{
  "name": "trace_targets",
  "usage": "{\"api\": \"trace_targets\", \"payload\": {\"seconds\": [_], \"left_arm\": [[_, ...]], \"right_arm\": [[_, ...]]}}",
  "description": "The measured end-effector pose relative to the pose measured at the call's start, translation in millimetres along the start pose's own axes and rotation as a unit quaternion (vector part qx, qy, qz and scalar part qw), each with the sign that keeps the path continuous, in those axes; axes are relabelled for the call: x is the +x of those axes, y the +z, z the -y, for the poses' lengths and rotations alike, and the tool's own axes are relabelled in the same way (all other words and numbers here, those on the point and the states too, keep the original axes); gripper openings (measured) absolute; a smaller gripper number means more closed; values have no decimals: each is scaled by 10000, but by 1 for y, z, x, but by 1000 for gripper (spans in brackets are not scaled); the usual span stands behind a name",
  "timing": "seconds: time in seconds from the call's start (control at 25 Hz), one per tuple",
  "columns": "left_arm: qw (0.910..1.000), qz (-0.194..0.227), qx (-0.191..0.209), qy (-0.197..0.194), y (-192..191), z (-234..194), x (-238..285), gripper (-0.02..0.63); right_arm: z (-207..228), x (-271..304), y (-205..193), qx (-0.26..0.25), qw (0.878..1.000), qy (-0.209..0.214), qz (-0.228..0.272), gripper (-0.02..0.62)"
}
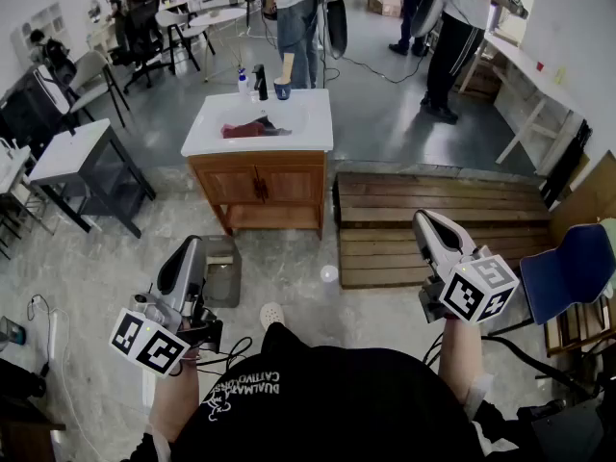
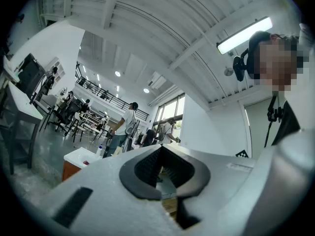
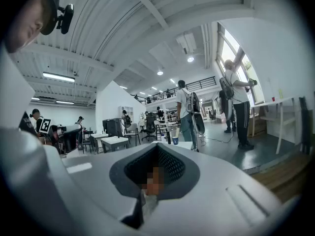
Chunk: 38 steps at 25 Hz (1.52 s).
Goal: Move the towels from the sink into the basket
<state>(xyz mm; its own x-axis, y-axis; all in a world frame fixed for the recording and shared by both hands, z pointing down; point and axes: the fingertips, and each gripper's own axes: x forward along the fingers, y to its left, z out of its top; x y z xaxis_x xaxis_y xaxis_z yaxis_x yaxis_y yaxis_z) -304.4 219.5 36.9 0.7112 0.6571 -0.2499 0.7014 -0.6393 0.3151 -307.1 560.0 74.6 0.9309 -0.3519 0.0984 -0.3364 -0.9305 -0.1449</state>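
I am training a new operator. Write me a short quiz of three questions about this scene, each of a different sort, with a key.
1. True or false: the red towel already lies in the basket.
2. Multiple choice: what lies on the floor to the right of the sink cabinet in the head view? A) wooden pallets B) a carpet C) a ladder
3. Short answer: does the left gripper or the right gripper hold anything?

Key: 1 false, it lies in the sink. 2 A. 3 no, both have their jaws together with nothing between them.
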Motion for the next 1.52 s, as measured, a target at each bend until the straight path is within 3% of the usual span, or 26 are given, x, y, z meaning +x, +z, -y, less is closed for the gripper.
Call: {"api": "trace_targets", "payload": {"seconds": [0.52, 0.8, 0.96, 1.2, 1.52], "left_arm": [[9998, -87, -55, 170, -7, -32, 13, 0], [9998, -128, 166, 73, -3, -87, 52, 0], [9999, -31, -15, 156, 6, -133, 83, -1], [9995, 235, 183, -56, 34, -198, 132, 0], [9978, -10, 279, -606, 53, -262, 190, -1]], "right_arm": [[5, 34, -12, -44, 9999, 59, -144, 2], [16, 103, -3, 119, 9999, 18, -71, 3], [23, 147, 12, 230, 9997, -25, 62, 3], [33, 222, 39, 81, 9994, -269, 188, 3], [35, 312, 54, 14, 9990, -419, 143, 3]]}}
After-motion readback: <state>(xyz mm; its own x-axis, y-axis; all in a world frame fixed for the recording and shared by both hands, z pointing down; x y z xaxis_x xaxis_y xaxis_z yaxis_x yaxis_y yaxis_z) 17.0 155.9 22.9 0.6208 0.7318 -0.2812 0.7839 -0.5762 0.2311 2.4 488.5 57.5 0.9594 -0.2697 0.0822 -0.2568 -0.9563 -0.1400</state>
